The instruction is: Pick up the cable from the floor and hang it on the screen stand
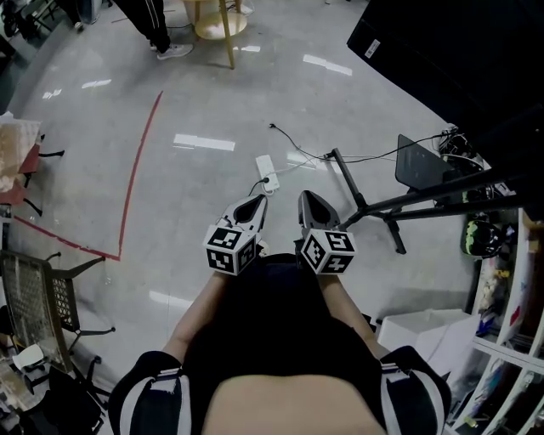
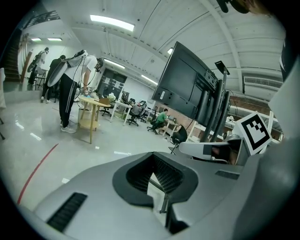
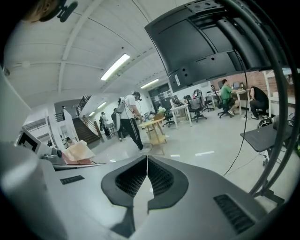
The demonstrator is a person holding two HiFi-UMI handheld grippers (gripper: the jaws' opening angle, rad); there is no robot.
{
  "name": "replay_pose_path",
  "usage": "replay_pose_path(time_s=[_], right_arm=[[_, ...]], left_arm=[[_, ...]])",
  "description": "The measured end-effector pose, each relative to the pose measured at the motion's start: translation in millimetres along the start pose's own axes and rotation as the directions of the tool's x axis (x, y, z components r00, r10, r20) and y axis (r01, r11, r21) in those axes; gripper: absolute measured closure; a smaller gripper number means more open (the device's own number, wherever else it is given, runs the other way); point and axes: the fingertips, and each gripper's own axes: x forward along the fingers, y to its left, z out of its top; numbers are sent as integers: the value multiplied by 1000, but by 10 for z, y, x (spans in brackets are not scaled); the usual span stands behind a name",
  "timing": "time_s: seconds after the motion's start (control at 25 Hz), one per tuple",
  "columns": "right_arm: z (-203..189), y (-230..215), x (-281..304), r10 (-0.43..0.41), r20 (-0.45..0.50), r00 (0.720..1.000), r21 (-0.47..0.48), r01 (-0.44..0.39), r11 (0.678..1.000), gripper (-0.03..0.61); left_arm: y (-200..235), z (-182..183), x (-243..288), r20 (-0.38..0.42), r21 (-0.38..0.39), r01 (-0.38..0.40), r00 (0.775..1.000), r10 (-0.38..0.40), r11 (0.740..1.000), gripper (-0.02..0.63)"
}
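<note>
A white power strip (image 1: 266, 170) lies on the grey floor, and its thin black cable (image 1: 293, 140) runs away from it toward the right. The black screen stand (image 1: 365, 204) spreads its legs on the floor at the right, under the dark screen (image 1: 450, 51). My left gripper (image 1: 257, 201) and right gripper (image 1: 304, 197) hang side by side above the floor, just short of the power strip. Both are shut with nothing in them. The left gripper (image 2: 152, 155) looks toward the screen (image 2: 185, 84). In the right gripper view the right gripper (image 3: 147, 157) sits below the screen (image 3: 201, 37).
A wooden stool (image 1: 217, 21) and a person's legs (image 1: 157, 25) are at the far side. A red tape line (image 1: 140, 161) crosses the floor at left. A metal chair (image 1: 38, 297) stands at the near left. White boxes (image 1: 416, 336) and shelves (image 1: 510, 340) are at the near right.
</note>
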Motion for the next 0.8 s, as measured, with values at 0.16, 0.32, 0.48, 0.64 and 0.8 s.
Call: replay_pose_path(time_s=[0.16, 0.32, 0.48, 0.64, 0.8], right_arm=[[-85, 28, -7, 10, -16, 1000, -1, -10, 1000, 554], [-58, -17, 11, 0, -2, 1000, 27, 0, 1000, 554], [-123, -18, 55, 8, -20, 1000, 48, -7, 999, 554], [-171, 52, 171, 34, -35, 999, 40, -33, 999, 555], [-84, 34, 316, 20, -18, 1000, 22, -19, 1000, 554]], left_arm=[[-41, -20, -6, -12, -12, 12, 1000, -12, 1000, 611], [-90, -24, 28, -27, -5, 35, 999, -35, 999, 611], [-116, -119, 19, -51, 20, 57, 997, -56, 998, 611], [-29, -203, 4, -80, 18, 43, 996, -41, 999, 611], [101, -93, 90, -77, 16, 36, 996, -35, 999, 611]])
